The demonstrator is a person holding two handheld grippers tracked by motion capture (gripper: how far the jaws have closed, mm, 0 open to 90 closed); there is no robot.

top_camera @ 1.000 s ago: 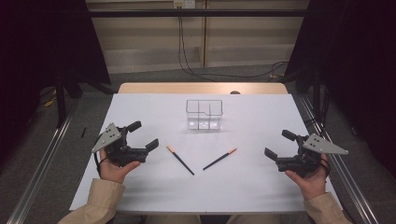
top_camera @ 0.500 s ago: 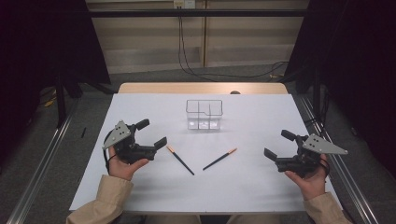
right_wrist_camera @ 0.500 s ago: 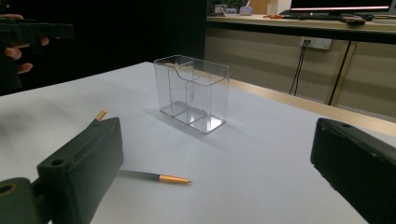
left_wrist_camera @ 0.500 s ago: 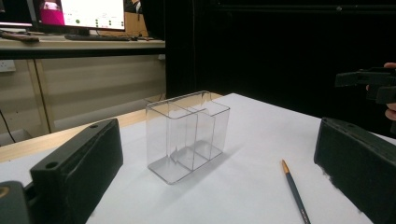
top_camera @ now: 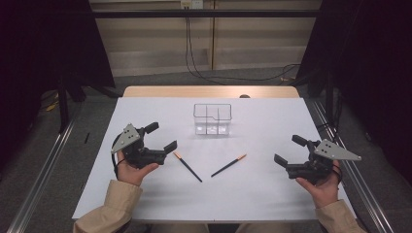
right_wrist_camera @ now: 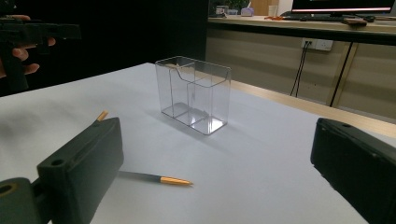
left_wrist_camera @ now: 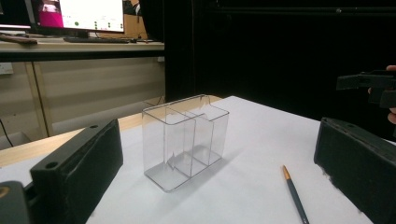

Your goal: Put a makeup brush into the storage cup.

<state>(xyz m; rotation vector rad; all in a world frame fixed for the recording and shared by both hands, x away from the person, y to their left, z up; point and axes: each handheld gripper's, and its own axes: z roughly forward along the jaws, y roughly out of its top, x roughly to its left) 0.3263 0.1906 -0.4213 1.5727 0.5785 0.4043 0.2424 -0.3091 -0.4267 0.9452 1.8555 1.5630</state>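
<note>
Nearest the person, 2 forearms in tan sleeves come over the front edge of the desk (top_camera: 252, 204), which is covered by a white sheet. The left hand (top_camera: 130, 170) holds the left gripper (top_camera: 162, 137) above the sheet, jaws spread wide apart with nothing between them. Its nearer jaw tip sits just beside the orange end of the left pen (top_camera: 187, 166), without a clear touch. In the left gripper view that pen (left_wrist_camera: 294, 193) lies on the sheet between the 2 black jaws, closer to the right one.

On the other side, the right hand (top_camera: 321, 187) holds the right gripper (top_camera: 287, 150), also spread wide and empty, well apart from both pens. The right pen (top_camera: 228, 165) lies flat on the sheet, its orange tip pointing away toward the right. The 2 pens slant toward each other at their dark near ends, which stay a little apart.

Farther back, near the middle of the sheet, a clear plastic organiser (top_camera: 212, 119) stands upright with several open compartments, empty. Beyond it a strip of bare wooden desk edge (top_camera: 209, 91) shows, then cables (top_camera: 194, 58) hanging along the wall.
</note>
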